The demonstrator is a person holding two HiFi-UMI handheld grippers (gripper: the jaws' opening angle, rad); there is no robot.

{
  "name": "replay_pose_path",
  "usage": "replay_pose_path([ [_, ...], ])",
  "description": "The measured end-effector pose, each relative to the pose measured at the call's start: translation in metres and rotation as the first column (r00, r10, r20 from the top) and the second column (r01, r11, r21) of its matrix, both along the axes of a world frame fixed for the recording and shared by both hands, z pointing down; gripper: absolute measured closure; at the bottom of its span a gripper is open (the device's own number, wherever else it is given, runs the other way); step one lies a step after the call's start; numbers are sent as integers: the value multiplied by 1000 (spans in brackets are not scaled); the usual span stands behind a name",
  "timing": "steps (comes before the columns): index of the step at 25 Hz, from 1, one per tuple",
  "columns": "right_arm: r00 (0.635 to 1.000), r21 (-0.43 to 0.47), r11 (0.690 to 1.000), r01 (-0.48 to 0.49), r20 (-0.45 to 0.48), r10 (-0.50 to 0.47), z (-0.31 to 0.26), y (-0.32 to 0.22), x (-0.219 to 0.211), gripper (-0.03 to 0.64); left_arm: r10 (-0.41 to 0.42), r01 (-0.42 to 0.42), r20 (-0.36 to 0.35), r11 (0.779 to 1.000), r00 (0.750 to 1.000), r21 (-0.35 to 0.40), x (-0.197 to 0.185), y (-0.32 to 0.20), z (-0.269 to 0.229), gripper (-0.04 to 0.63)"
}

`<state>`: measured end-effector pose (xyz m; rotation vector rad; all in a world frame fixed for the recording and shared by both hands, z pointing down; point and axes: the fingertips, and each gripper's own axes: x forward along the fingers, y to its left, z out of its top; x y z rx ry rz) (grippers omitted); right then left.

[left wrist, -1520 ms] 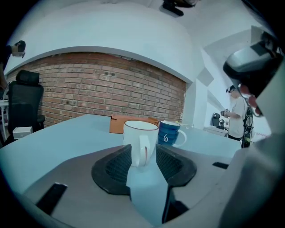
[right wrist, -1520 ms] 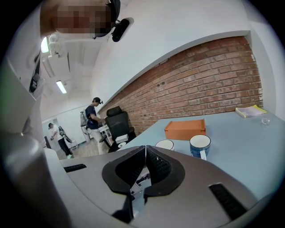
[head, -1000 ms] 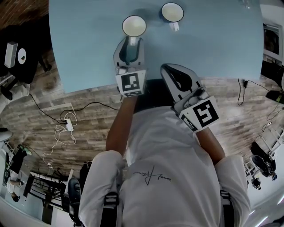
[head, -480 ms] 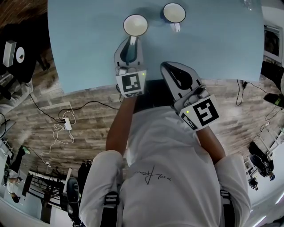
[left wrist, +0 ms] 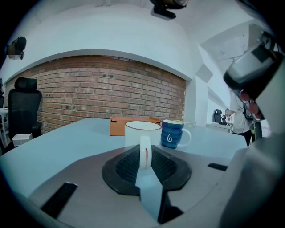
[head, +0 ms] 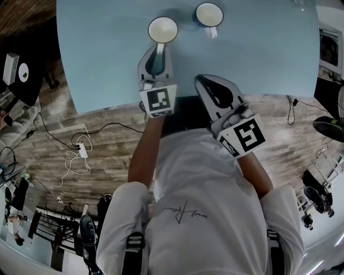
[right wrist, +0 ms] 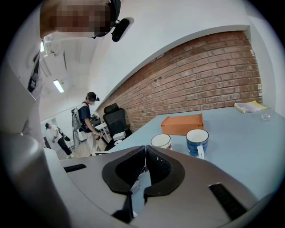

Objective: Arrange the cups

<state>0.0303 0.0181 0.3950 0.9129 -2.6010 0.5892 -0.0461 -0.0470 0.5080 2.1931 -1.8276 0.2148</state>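
Observation:
A white cup stands on the light blue table with its handle turned toward me. My left gripper has that handle between its jaws, which are closing; the dark pads sit against both sides of it. To the right of it stands a blue cup with a white inside, also seen past the white cup as a blue cup bearing a white swirl. My right gripper hovers over the table's near edge, shut and holding nothing, its tips touching.
An orange box lies behind the two cups. A book and a small glass sit far right on the table. Office chairs, cables and people stand on the wooden floor around the table.
The left gripper's jaws have drawn in around the white cup's handle. Both hands and both cups have stayed where they were.

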Motion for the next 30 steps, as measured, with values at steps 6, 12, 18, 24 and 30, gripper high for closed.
replay_pose_path([
  [6, 1000, -1, 1000, -2, -5, 2, 1, 0, 2, 595, 10, -10, 5, 1000, 1000, -3, 0, 0, -1, 534],
  [12, 1000, -4, 1000, -1, -9, 1, 3, 1, -1, 595, 29, -29, -6, 1000, 1000, -7, 2, 5, -4, 535],
  [18, 1000, -4, 1000, 0, -13, 0, 5, -5, -2, 595, 37, -37, -22, 999, 999, -12, 3, 4, -4, 537],
  [24, 1000, -6, 1000, -4, -8, 4, 6, -8, -1, 595, 51, -51, -27, 999, 998, -15, 6, 5, -7, 537],
  [30, 1000, -11, 1000, -5, -2, 5, 7, -13, -2, 595, 69, -70, -36, 997, 997, -17, 9, 4, -13, 537],
])
